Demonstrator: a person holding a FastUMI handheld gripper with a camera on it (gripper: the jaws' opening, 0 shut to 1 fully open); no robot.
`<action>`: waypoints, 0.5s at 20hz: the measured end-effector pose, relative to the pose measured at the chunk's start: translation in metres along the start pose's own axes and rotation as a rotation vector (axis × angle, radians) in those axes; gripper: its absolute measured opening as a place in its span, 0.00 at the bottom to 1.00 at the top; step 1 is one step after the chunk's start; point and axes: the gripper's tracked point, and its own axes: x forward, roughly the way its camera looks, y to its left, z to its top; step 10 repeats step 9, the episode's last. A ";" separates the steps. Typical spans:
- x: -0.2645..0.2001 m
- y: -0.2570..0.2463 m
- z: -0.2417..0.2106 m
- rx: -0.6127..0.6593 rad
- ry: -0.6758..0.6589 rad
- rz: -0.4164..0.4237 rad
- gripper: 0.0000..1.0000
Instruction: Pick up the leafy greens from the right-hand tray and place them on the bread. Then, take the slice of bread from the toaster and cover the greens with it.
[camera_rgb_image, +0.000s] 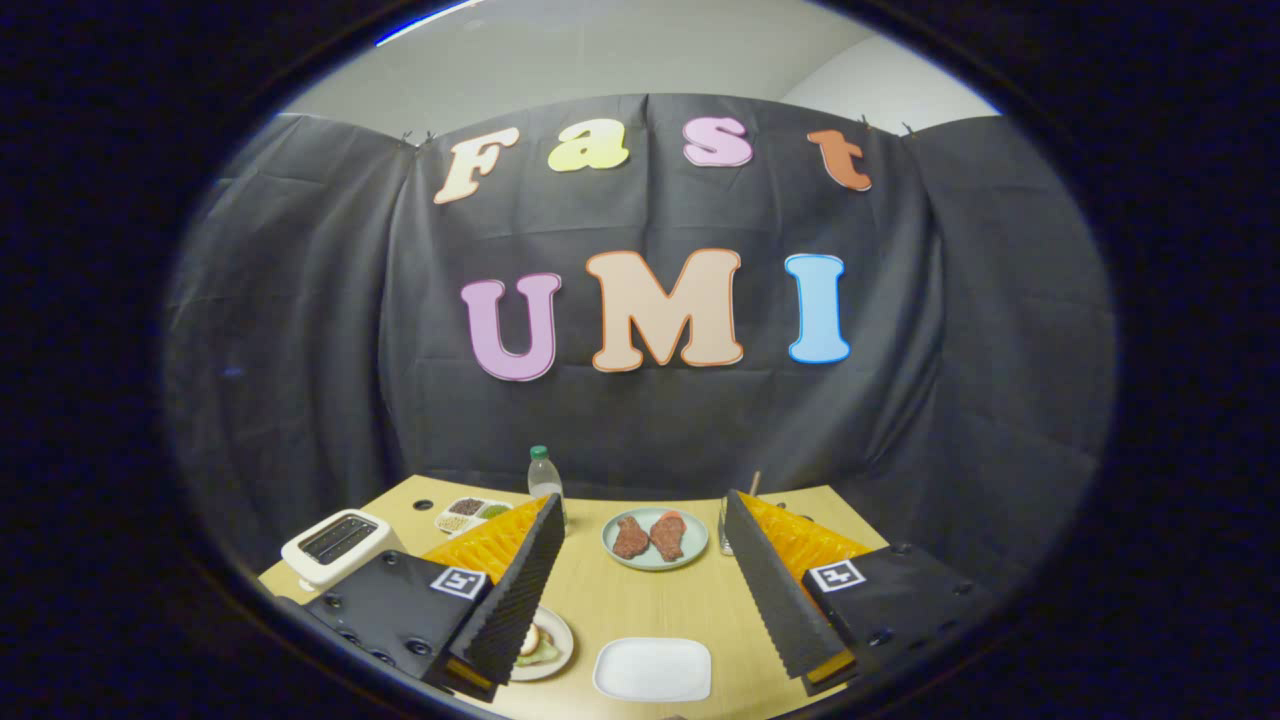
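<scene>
The gripper is hovering above the worktop with its fingers spread wide and nothing between the pads.

Task items: the white toaster is sitting at about 10 o'clock from the fingers, beyond the left finger. Its slots are dark; I cannot tell whether a slice is standing in them. The slot axis is running roughly 8 to 2 o'clock, so a slice there would be lying along that line, edge up. A small round plate is lying just right of the left fingertip, half hidden by it. Something pale with a green edge is resting on it, possibly greens on bread; too small to confirm, and its pointing is unreadable.

A white rectangular tray is sitting between the fingertips at 6 o'clock, looking bare. A green plate with two brown meat pieces is lying ahead at 12 o'clock, and a bottle is standing at 11.

Handling judgement: greens would be light, limp and easily torn, so I am favouring a gentle pinch at the bunched middle. Bread is light, soft and crushable; grip across the flat faces near the top edge, with the fingers aligned to the slot axis.
</scene>
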 end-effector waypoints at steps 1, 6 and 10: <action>-0.001 -0.001 0.003 0.000 -0.012 -0.006 1.00; -0.009 -0.005 0.013 0.002 -0.054 -0.026 1.00; -0.012 -0.009 0.015 -0.007 -0.066 -0.039 1.00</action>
